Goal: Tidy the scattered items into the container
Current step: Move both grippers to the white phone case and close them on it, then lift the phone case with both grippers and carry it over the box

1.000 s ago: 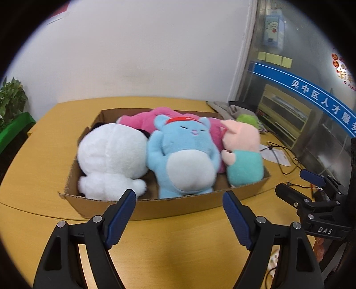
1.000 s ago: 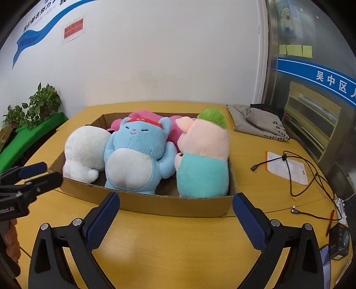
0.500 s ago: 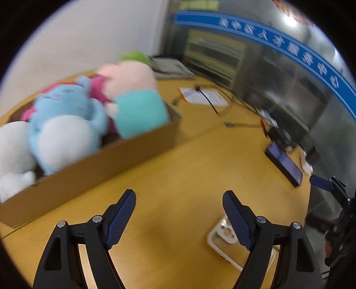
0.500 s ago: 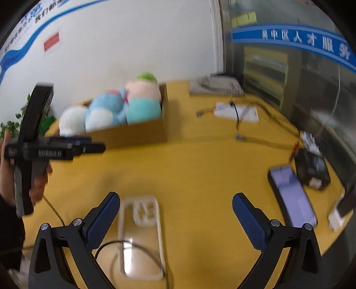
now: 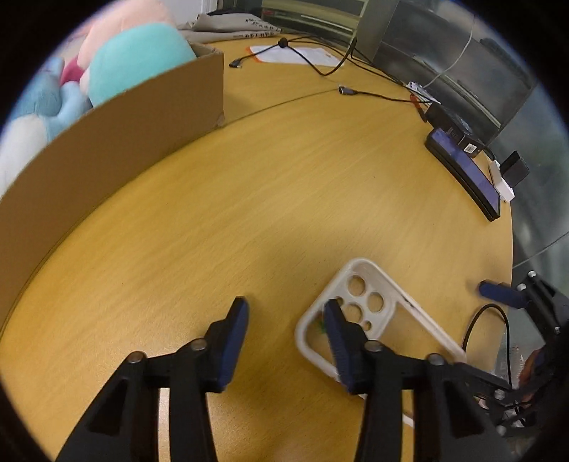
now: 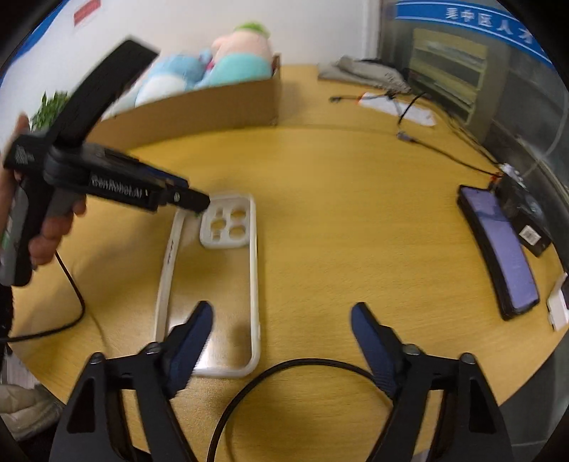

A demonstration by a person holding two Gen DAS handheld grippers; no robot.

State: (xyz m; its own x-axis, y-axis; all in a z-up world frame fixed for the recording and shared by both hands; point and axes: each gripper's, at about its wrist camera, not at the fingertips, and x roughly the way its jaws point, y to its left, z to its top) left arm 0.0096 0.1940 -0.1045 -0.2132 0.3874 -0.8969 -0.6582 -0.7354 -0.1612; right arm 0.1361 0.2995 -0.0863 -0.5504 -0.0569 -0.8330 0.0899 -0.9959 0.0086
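Step in hand: reaching for phone case [image 6: 220, 284], flat on table [image 5: 249, 199], well apart from cardboard box [image 5: 117, 138] of plush toys.

Left gripper [image 5: 284, 330] narrowing, one finger over case's camera end, nothing pinched. Right gripper [image 6: 281, 341] closing from wide, empty, near case's other end.

Next: likely straddle rim, pinch, carry to box.

Writing: left gripper's white lettering blurred; blue wall sign [image 6: 473, 21] Chinese, partly legible.

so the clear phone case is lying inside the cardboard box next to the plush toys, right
Not quite. The clear phone case lies on the bare wooden table, outside the cardboard box; only the plush toys are in the box. The right wrist view shows it.
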